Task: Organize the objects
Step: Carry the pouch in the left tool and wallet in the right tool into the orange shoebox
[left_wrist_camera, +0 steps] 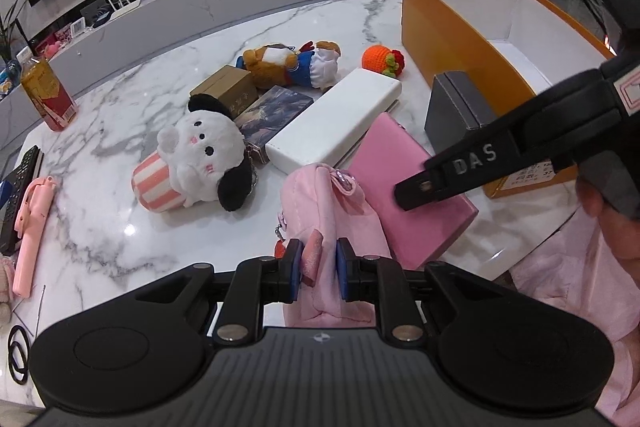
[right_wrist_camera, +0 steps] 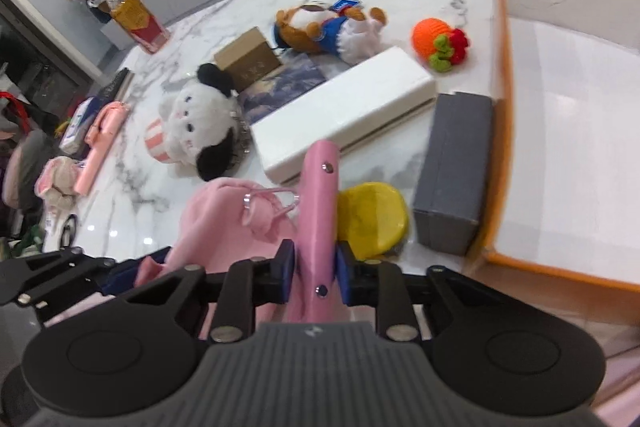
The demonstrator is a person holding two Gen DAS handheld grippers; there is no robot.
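Left gripper (left_wrist_camera: 317, 269): jaws pinched tight on the pink pouch (left_wrist_camera: 324, 211), near the desk's front edge. Right gripper (right_wrist_camera: 316, 269): jaws squeezed on the pink case (right_wrist_camera: 318, 203), held up on edge. Orange box (left_wrist_camera: 436, 23) at the desk's right edge, looking bare inside. Most work left: dog plush (left_wrist_camera: 200, 155), bear plush (left_wrist_camera: 292, 63), white box (left_wrist_camera: 336, 123), grey box (left_wrist_camera: 452, 111) all lying outside.

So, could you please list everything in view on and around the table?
drawstring pouch: one, pink, near edge, in left gripper
flat case: one, pink, in right gripper
long box: one, white, centre
small box: one, grey, against orange box
orange box: one, open, right
plush dog: one, white and black, centre-left
bear plush: one, brown, far centre
knitted fruit: one, orange
bottle: one, amber, left
left gripper: shut
right gripper: shut
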